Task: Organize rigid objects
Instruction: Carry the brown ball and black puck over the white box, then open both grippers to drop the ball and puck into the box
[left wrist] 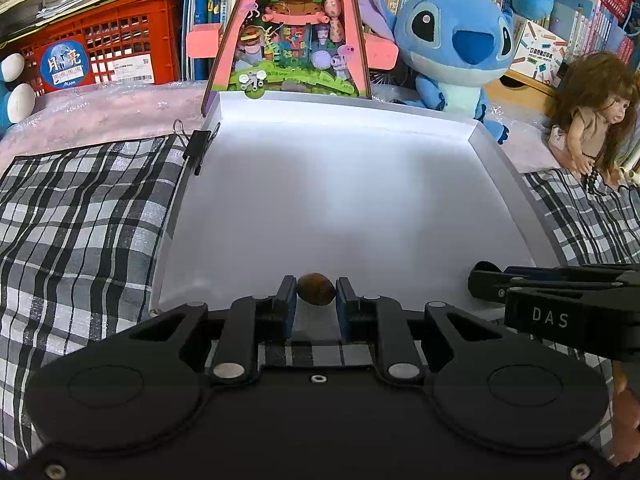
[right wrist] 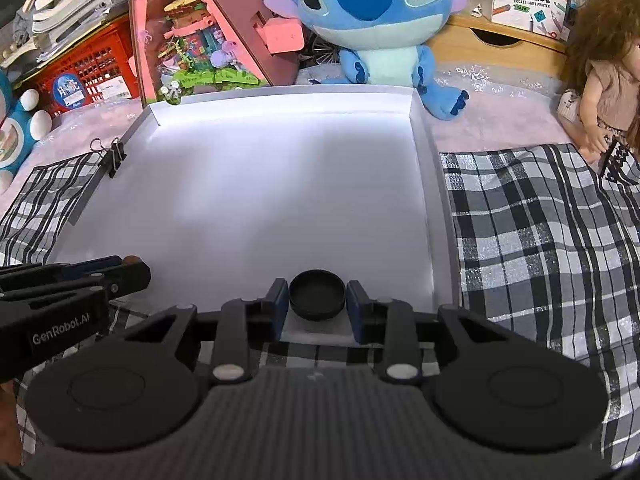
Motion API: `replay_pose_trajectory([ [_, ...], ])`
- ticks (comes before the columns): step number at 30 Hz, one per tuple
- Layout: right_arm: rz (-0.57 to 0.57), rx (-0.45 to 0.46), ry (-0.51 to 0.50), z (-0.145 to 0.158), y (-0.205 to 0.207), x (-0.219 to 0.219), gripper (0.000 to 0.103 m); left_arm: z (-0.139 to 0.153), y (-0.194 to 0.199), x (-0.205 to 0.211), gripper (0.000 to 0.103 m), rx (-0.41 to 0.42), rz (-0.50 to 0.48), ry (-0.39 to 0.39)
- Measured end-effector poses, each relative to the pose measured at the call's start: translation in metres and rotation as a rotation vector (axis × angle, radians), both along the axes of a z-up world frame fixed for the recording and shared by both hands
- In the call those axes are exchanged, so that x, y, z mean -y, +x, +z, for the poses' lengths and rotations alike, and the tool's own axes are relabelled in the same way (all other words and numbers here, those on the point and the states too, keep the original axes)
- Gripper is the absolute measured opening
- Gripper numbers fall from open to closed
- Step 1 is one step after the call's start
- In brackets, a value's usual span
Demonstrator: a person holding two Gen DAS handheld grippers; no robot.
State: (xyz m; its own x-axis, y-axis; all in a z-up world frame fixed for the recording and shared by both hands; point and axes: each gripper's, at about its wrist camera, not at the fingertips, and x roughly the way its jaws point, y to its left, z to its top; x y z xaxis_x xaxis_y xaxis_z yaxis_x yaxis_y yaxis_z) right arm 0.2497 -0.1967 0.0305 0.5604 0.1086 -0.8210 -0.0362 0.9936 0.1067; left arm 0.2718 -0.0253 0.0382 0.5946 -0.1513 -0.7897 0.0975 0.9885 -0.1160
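A shallow white cardboard tray (left wrist: 340,184) fills the middle of a bed-like surface spread with a black-and-white checked cloth (left wrist: 80,220), its bare floor apparently the place where loose hard items are to be gathered. A black binder clip (left wrist: 199,146) bites its left wall, seemingly to keep the folded wall standing. Behind the tray stand a blue plush alien toy (left wrist: 452,40), a pink triangular diorama house (left wrist: 292,28), a red plastic crate (left wrist: 104,44) and a long-haired doll (left wrist: 588,120), none of them in play.

Both hand-held tools hang over the tray's near edge, pitched steeply downward, side by side. The right gripper (right wrist: 318,300) is clamped on a round black lid-like disc (right wrist: 317,294), its blue pads (right wrist: 280,300) pressing the rim from either side; the flat piece is taken across its width, which keeps it level and likely lets it be laid down without tipping. The left gripper (left wrist: 316,298) is drawn nearly as narrow as it goes, pinching a small brown egg-shaped pebble or nut (left wrist: 316,289) by its ends between the pad tips, a hold that such a smooth, rounded thing could slip from if loosened early.

Each item is just above, or perhaps touching, the tray floor near the front wall; which cannot be told. Both placements appear close, neither release made.
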Motion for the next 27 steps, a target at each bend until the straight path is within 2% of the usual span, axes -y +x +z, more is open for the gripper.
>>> replay_pose_trajectory([
  [9,0.0,0.002,-0.011,-0.003,0.0,-0.003,0.04,-0.003,0.001,0.0,0.023,0.003,0.001,0.002],
  [13,0.0,0.003,-0.012,-0.004,0.0,-0.003,0.041,-0.001,0.002,0.002,0.034,-0.002,-0.002,0.005],
  [17,-0.001,-0.001,-0.003,-0.002,0.002,-0.003,0.055,0.003,0.001,0.002,0.043,-0.002,0.001,-0.01],
  [21,0.006,0.017,0.005,0.005,-0.001,-0.002,0.061,0.009,-0.007,-0.001,0.051,0.01,-0.004,-0.001],
  [27,0.033,0.05,0.02,0.011,-0.014,-0.001,0.072,0.02,-0.025,-0.007,0.069,0.051,-0.015,0.002],
])
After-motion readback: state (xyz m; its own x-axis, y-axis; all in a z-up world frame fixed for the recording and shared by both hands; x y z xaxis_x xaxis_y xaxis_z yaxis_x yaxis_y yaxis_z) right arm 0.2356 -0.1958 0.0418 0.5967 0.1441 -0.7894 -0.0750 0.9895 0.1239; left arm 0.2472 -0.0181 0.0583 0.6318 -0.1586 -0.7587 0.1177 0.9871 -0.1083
